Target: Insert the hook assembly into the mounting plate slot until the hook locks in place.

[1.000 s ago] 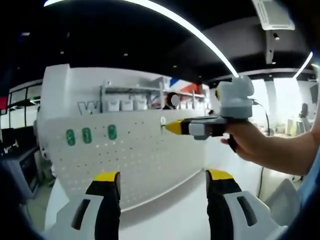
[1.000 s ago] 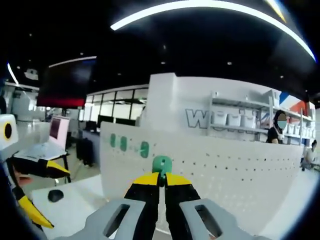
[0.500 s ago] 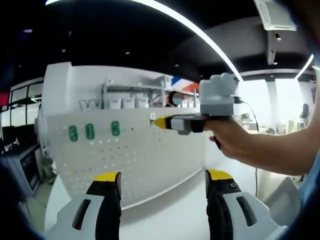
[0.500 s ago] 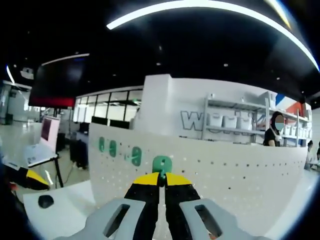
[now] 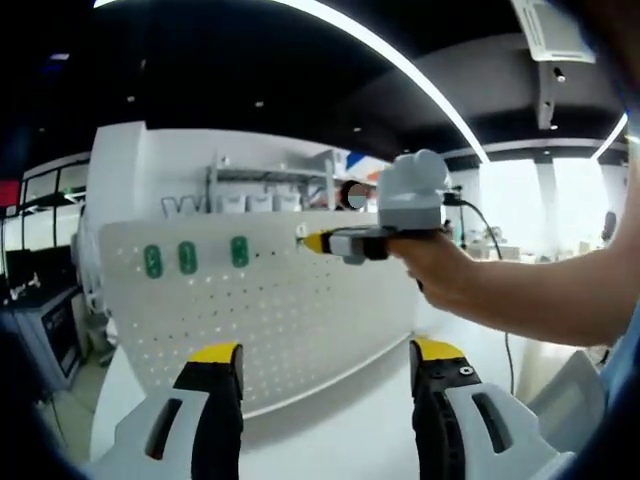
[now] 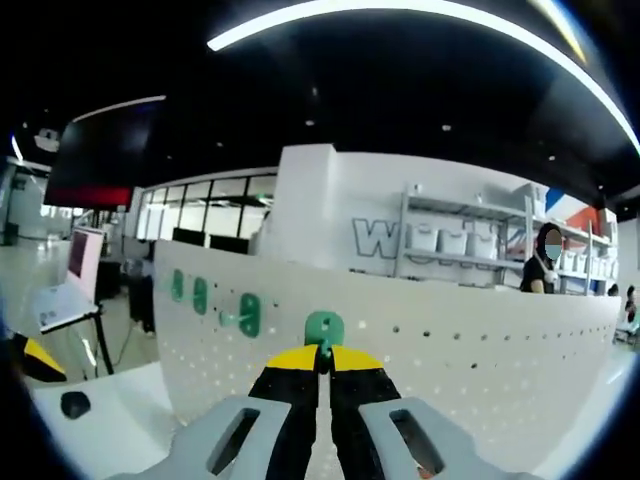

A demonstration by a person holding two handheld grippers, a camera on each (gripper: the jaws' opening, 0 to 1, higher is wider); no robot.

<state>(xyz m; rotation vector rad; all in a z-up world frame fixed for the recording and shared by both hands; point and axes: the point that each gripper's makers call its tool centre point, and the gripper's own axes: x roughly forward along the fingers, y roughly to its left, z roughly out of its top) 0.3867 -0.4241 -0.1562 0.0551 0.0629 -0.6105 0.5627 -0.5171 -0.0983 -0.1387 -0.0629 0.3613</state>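
A white pegboard plate [image 5: 280,310] stands upright on the white table. Three green hooks [image 5: 187,258] hang in its upper left row. My left gripper [image 5: 325,355] is open below the board with nothing between its jaws. My right gripper [image 5: 318,242], held by a hand, reaches in from the right to the board's top row. In the right gripper view, my right gripper [image 6: 322,352] is shut on a green hook [image 6: 323,327], close to the pegboard plate [image 6: 450,350]. The nearest hung hook [image 6: 248,313] is just left of it.
A small dark round object [image 6: 73,404] lies on the white table [image 6: 110,420] at lower left. Behind the board are shelves with white bins [image 6: 440,240] and a person. A forearm [image 5: 540,300] crosses the right side of the left gripper view.
The right gripper has moved left along the board's top row with the green hook in it, closer to the three hung hooks. The left gripper stays open and still.
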